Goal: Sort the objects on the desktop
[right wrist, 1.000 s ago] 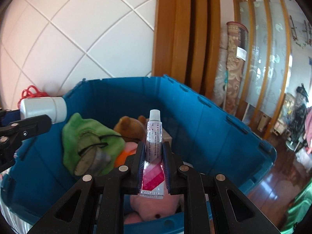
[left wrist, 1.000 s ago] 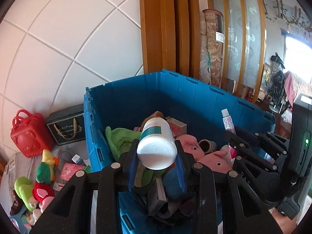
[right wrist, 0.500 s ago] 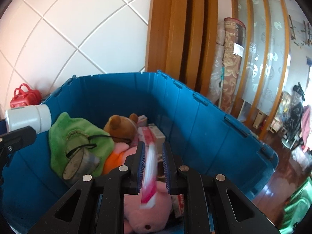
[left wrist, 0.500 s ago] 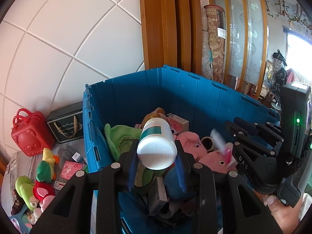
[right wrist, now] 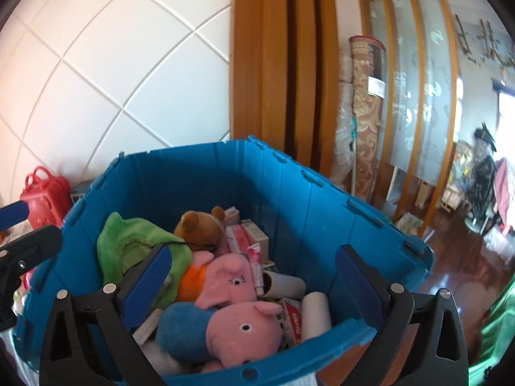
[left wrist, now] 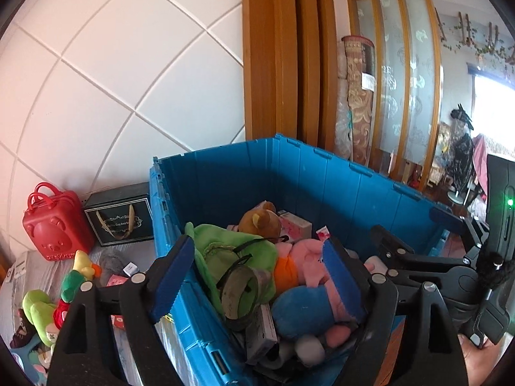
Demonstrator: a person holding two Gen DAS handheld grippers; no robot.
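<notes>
The deep blue plastic storage bin (right wrist: pixel 325 212) is piled with sorted things: a pink pig plush with a blue body (right wrist: pixel 225 328) at the near side, a second pink plush (right wrist: pixel 225 276) behind it, a brown teddy bear (right wrist: pixel 199 225), a crumpled green cloth hat (right wrist: pixel 128 244), small pink-printed cardboard boxes (right wrist: pixel 248 238), a pink-and-white ointment tube (right wrist: pixel 256 263) lying among them, and a white cylindrical bottle (right wrist: pixel 317 315) on its side near the front wall.

The right tool (right wrist: pixel 251 283) hangs over the bin, jaws spread wide with nothing between them. The left tool (left wrist: pixel 257 276) is likewise released and empty, above the bin's left front corner.

On the tabletop (left wrist: pixel 42 273) left of the bin, more things wait: a green-and-yellow parrot plush (left wrist: pixel 77 276), a lime green plush (left wrist: pixel 40 313), a red bear-faced plastic case (left wrist: pixel 54 228), a black gift box with a ribbon handle (left wrist: pixel 120 222) and small pink boxes (left wrist: pixel 117 280).

The heap rises close to the front rim, so further drops may roll or bounce out. The two tools hang near each other and could collide as either swings away. The left tool's fingers could also catch the bin's rim.
</notes>
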